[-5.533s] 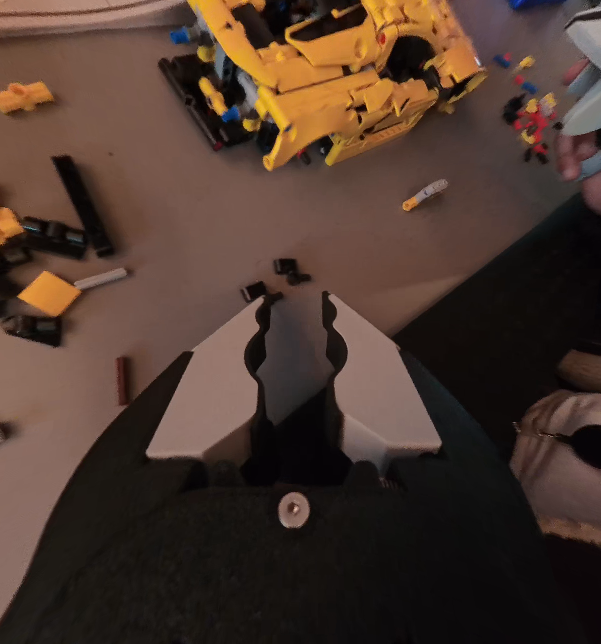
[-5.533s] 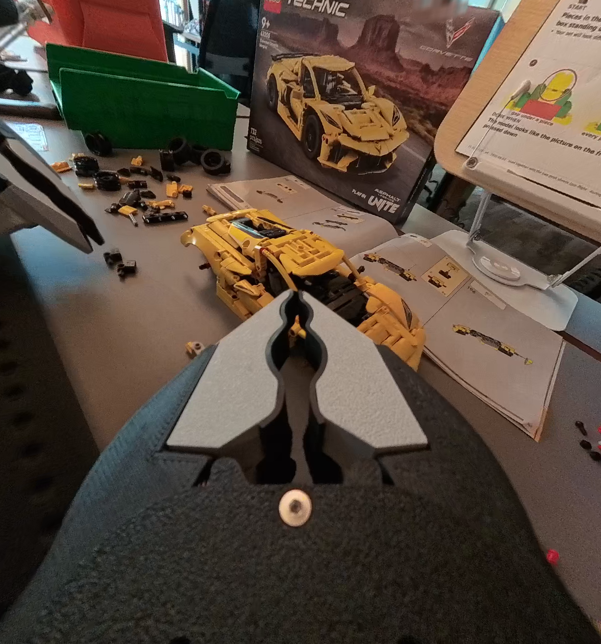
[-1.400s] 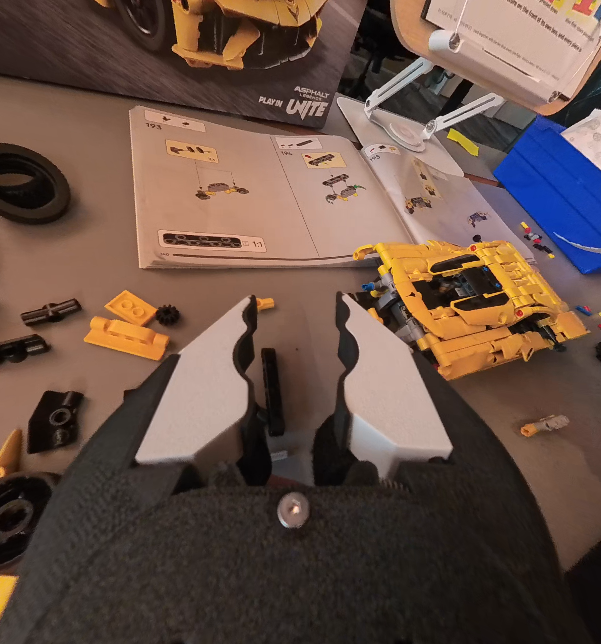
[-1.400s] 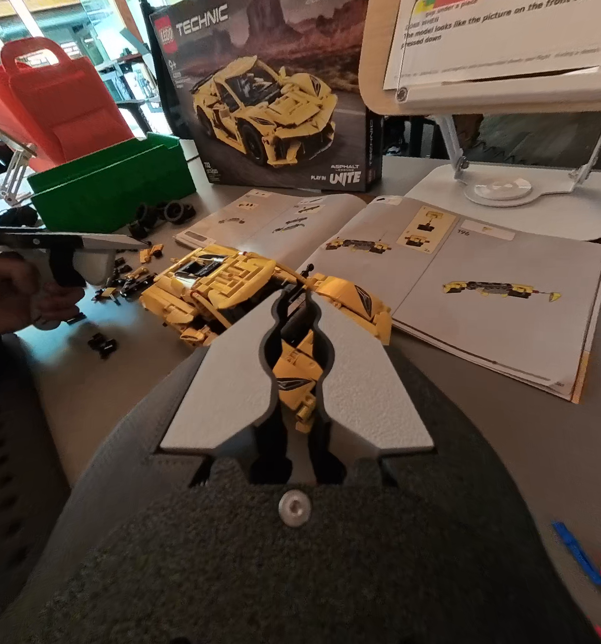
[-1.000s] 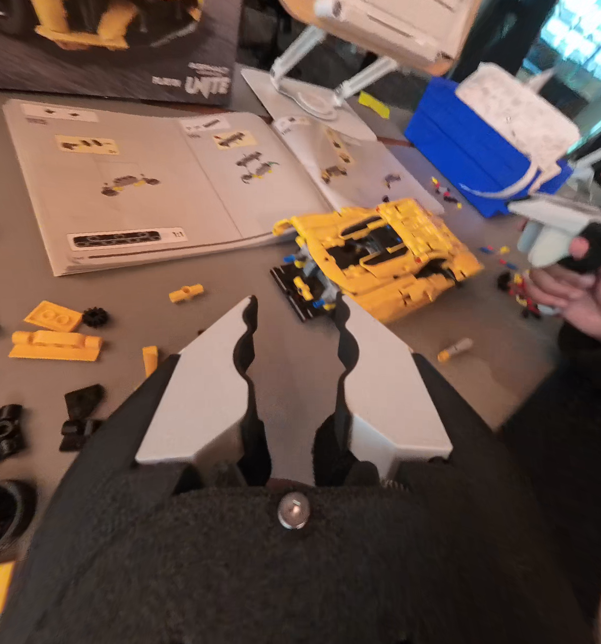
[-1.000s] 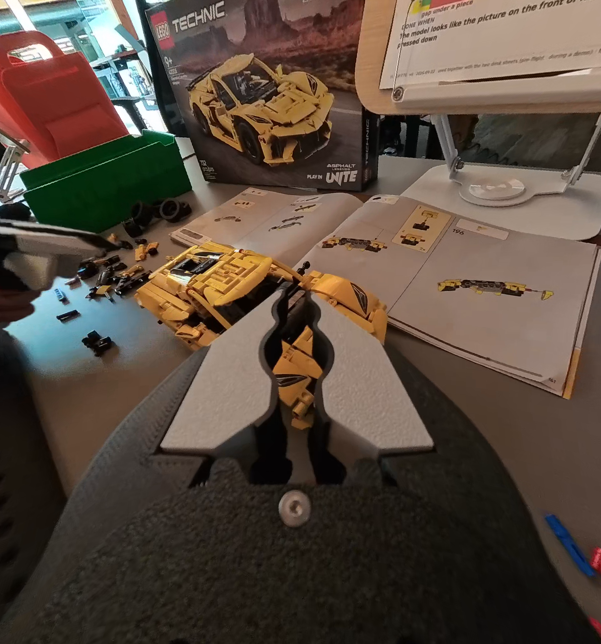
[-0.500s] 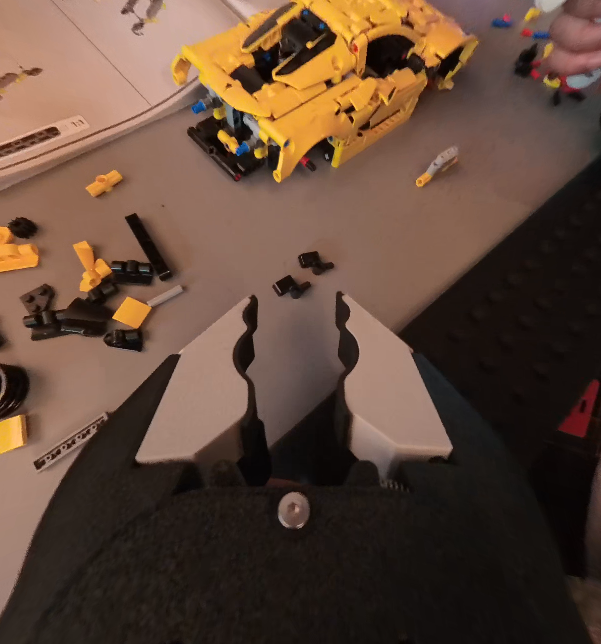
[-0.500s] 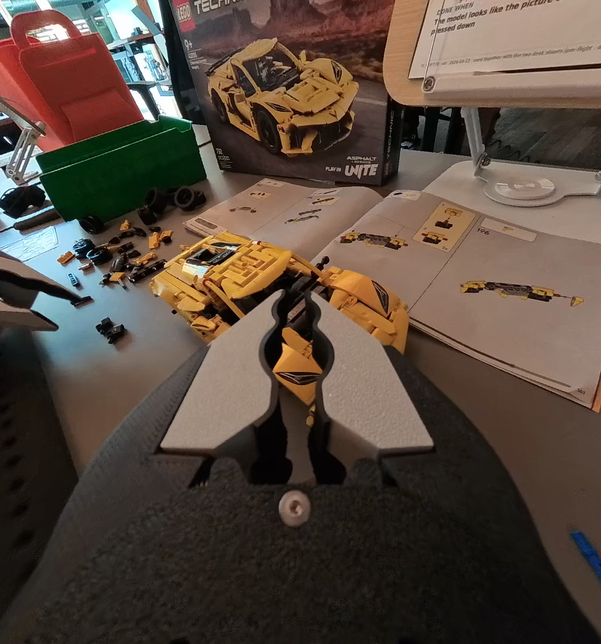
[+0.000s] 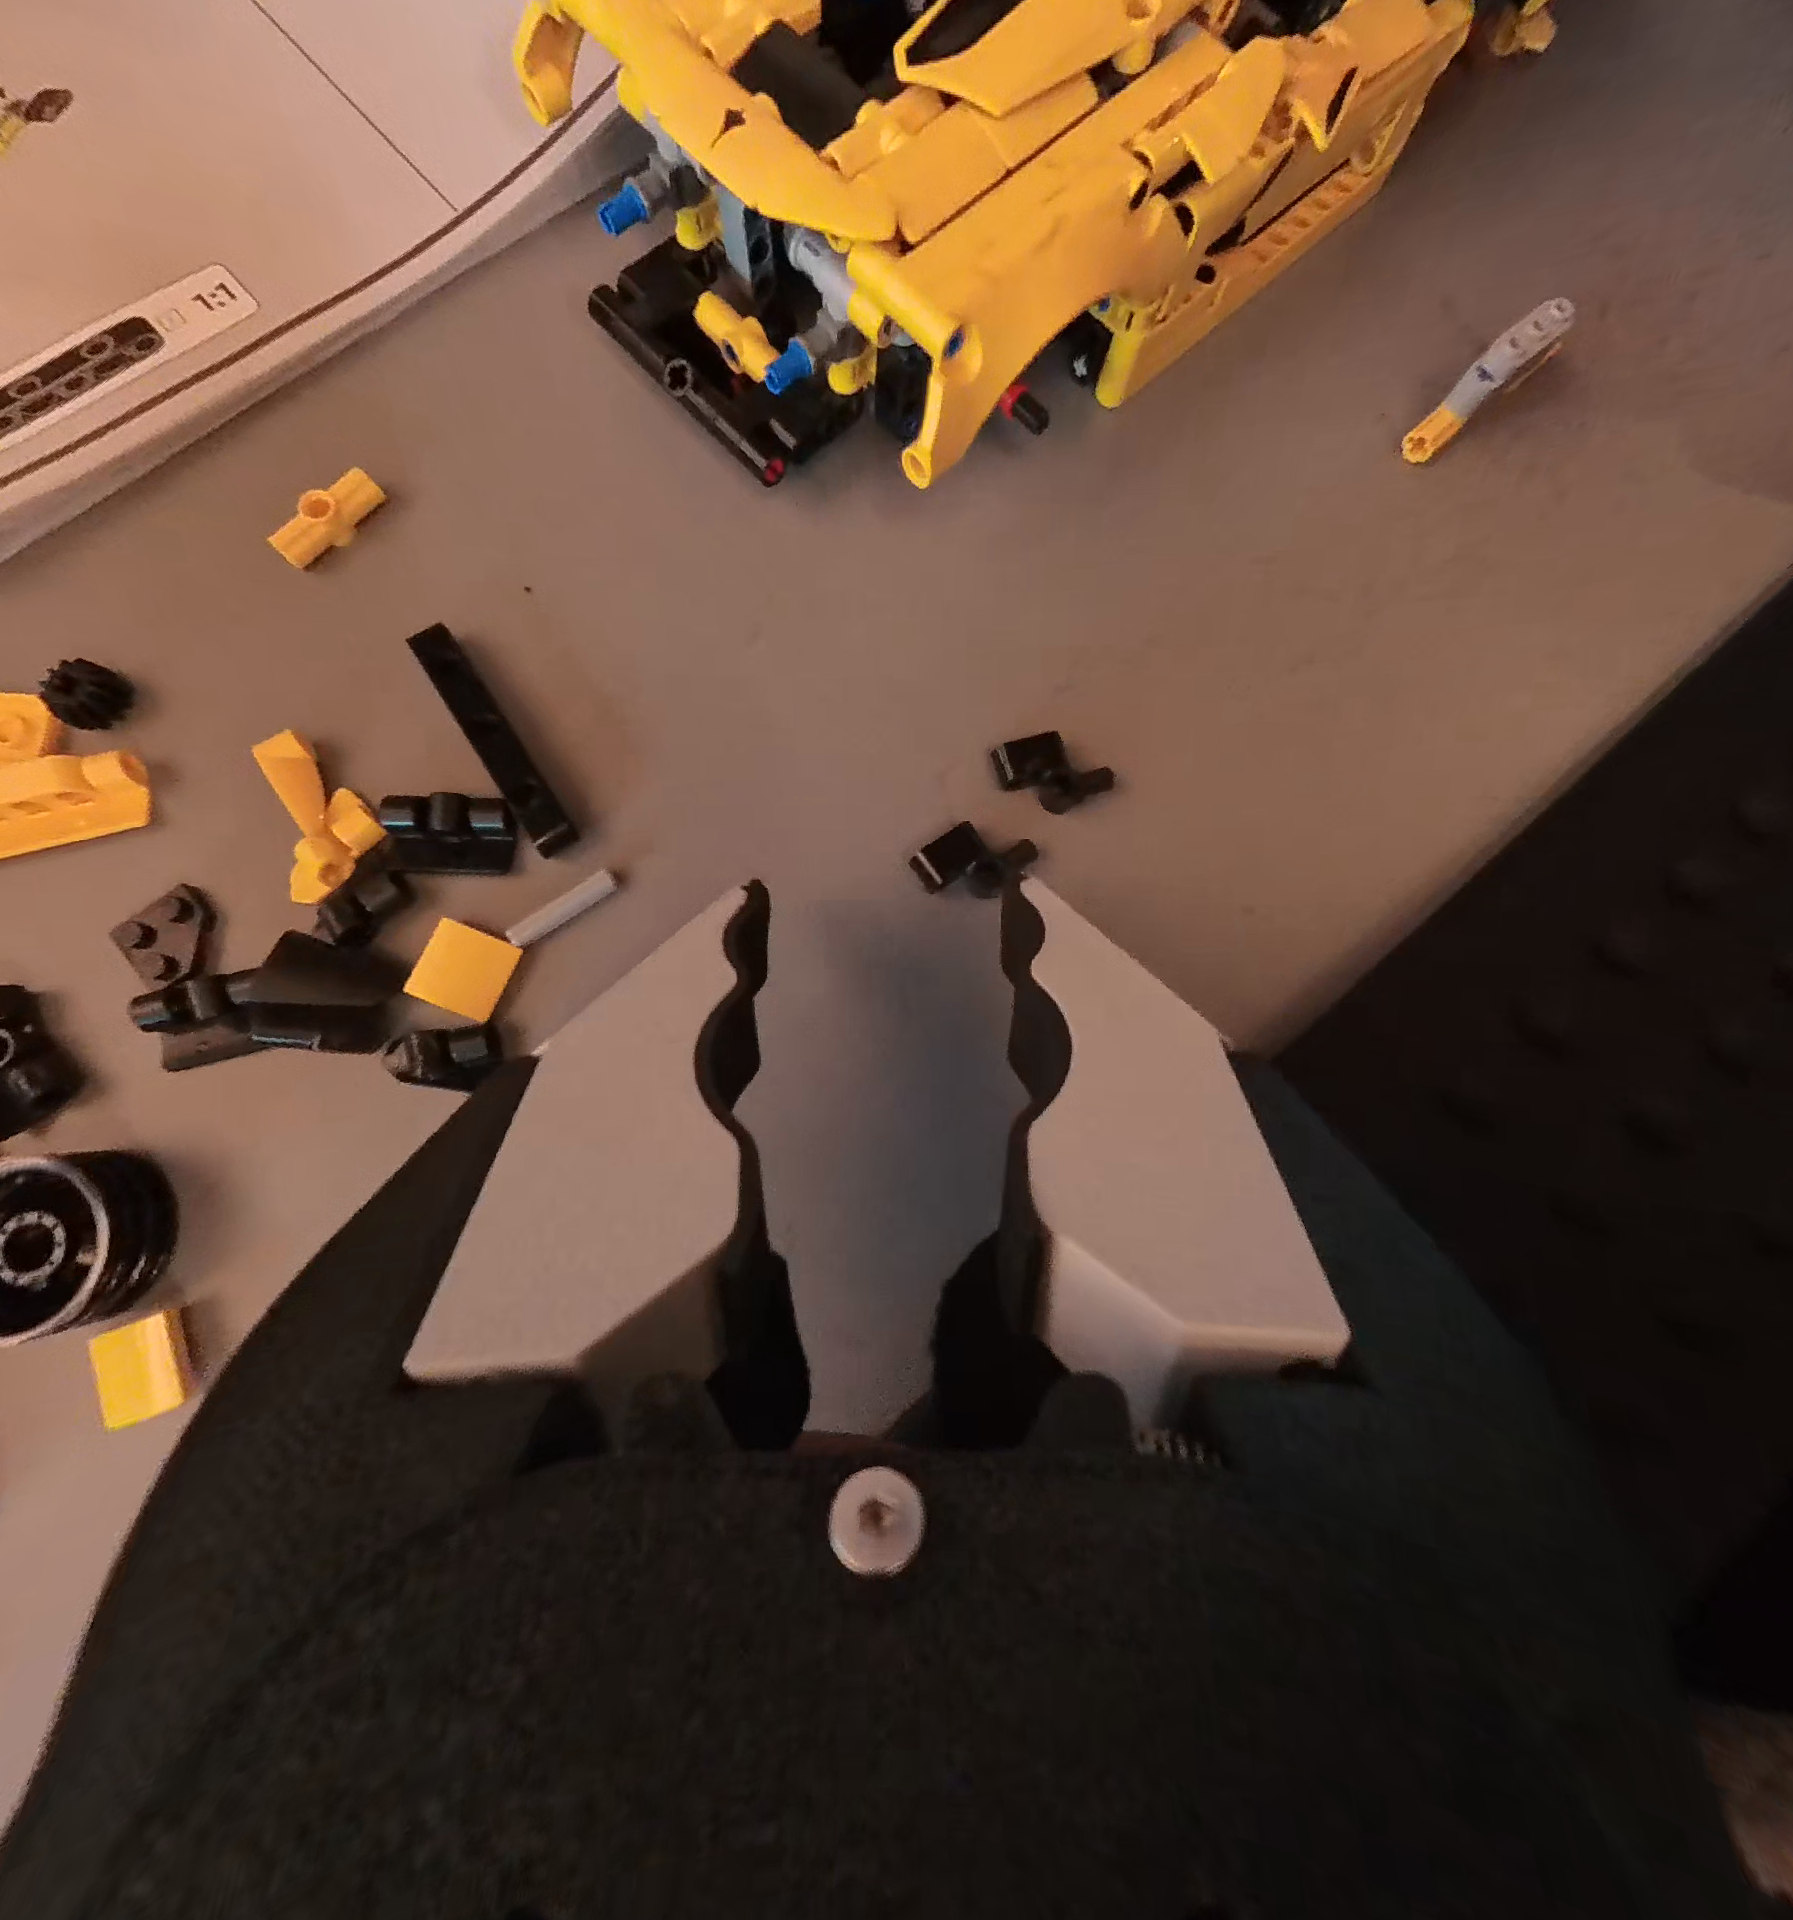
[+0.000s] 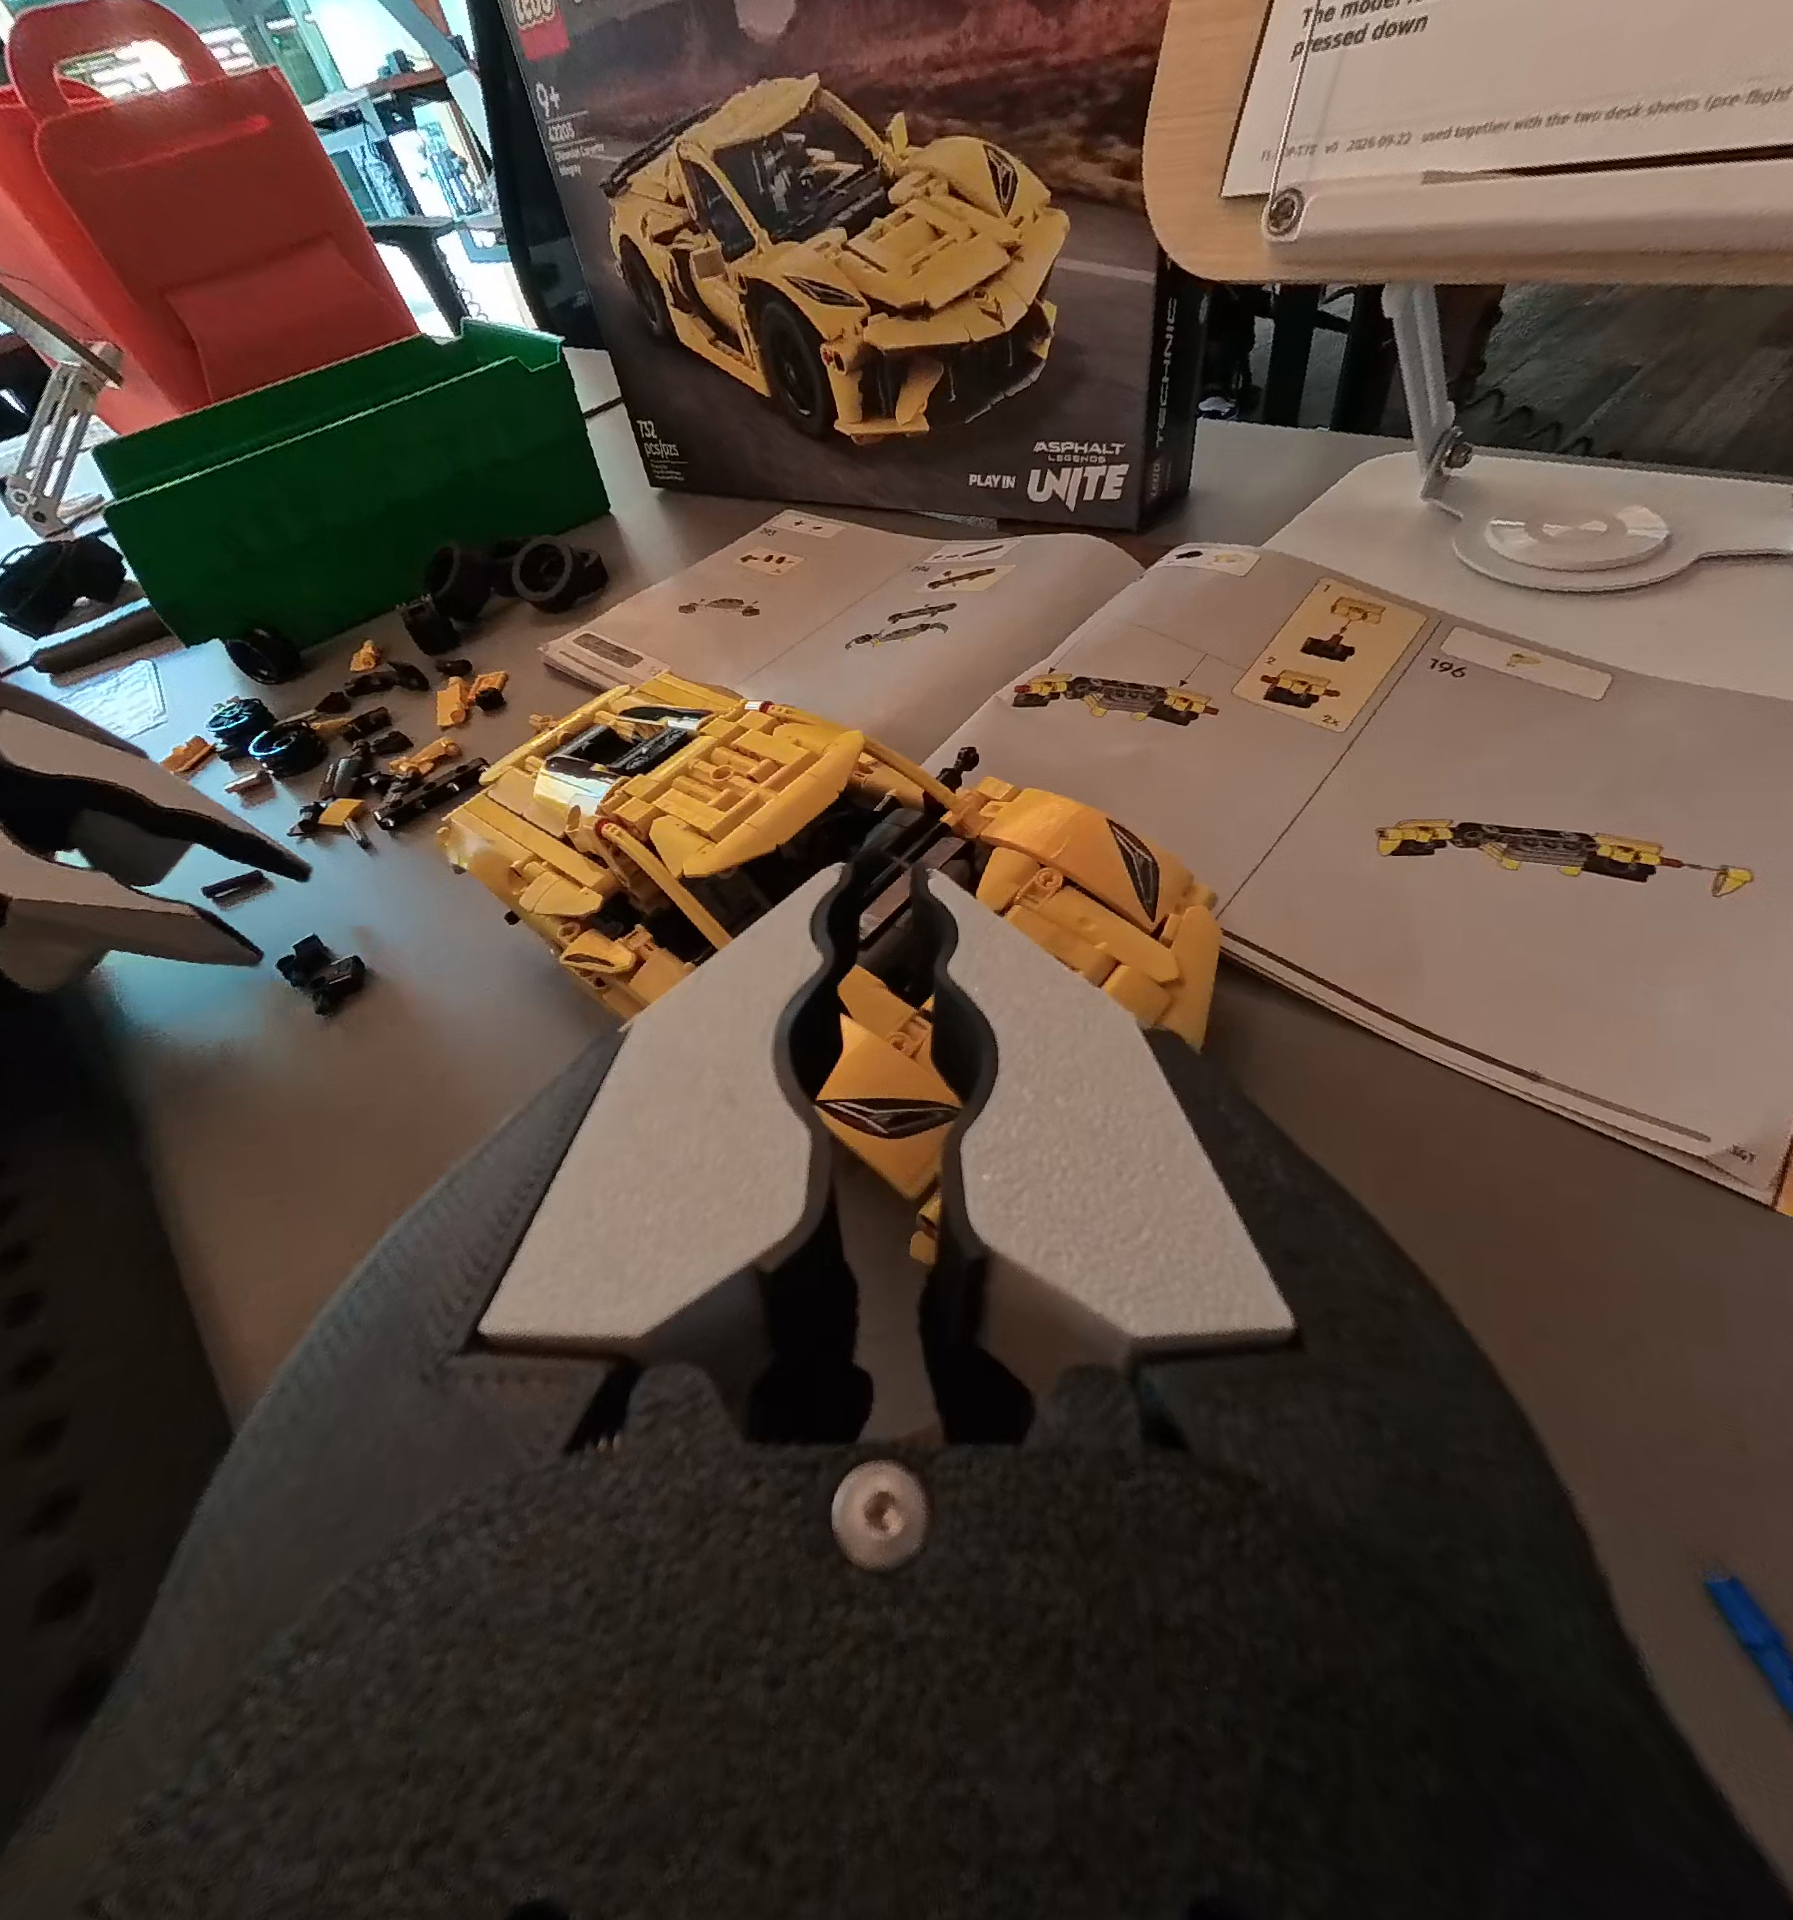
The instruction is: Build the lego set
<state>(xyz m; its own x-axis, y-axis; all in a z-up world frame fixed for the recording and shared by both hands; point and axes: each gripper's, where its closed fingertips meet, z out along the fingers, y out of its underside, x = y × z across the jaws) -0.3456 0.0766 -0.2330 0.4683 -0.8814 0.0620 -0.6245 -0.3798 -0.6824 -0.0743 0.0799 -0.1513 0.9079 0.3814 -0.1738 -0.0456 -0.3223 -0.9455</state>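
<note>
Tools first: the left tool [image 9: 881, 904] hangs over the near edge of the grey desk [image 9: 975, 644] with its fingers spread wide and nothing between them. Just past its right fingertip sits a small black connector [image 9: 965, 860], with a second black connector [image 9: 1050, 771] a bit beyond. Off to its left there's a scatter of loose bits: a yellow tile [image 9: 462, 966], a short grey pin [image 9: 561, 908], a long black beam [image 9: 491, 740] and a black wheel [image 9: 40, 1247] near the edge.

The right tool [image 10: 879, 883] is pinched on a yellow panel piece [image 10: 876, 1112] with a dark pointed marking, held low right in front of the half-built yellow car [image 10: 767, 831]. The car sits mid-desk, its far side against the open instruction booklet [image 10: 1443, 790]. Further back are a green bin [image 10: 352, 499] with tyres [image 10: 539, 571] beside it, the set's box [image 10: 871, 270] standing upright, and a white stand [image 10: 1557, 530] on the right.
</note>
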